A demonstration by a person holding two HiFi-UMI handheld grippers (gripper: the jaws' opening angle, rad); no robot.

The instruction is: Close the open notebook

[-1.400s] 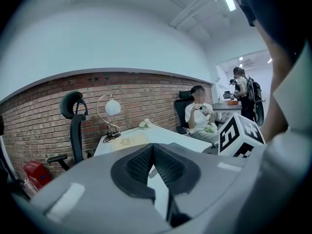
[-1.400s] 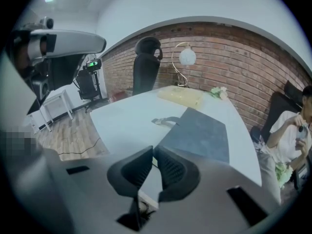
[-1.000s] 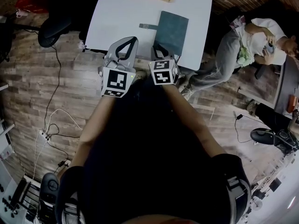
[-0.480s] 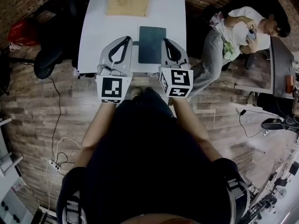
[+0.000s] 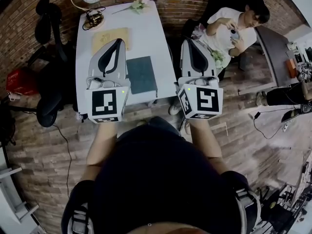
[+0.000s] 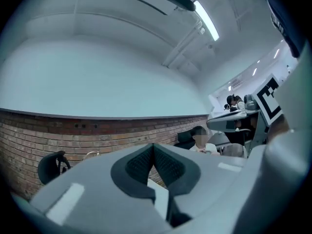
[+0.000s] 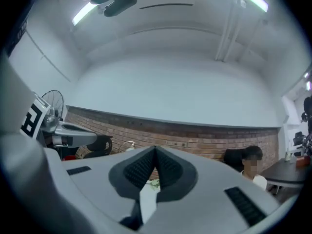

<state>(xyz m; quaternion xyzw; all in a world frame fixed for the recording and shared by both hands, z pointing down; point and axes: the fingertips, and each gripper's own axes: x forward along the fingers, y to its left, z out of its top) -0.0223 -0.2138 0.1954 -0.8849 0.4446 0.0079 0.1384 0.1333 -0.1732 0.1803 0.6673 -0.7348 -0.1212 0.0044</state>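
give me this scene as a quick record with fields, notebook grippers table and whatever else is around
notebook: dark teal notebook, flat on the table, cover up, looks closed
table: white table, against a brick wall
left gripper: left gripper, jaws together, nothing between them, held up to the left of the notebook
right gripper: right gripper, jaws together, nothing between them, right of the table's edge
contact: neither gripper touches the notebook
also on table: tan pad, flowers
bystander: seated person, right of the table
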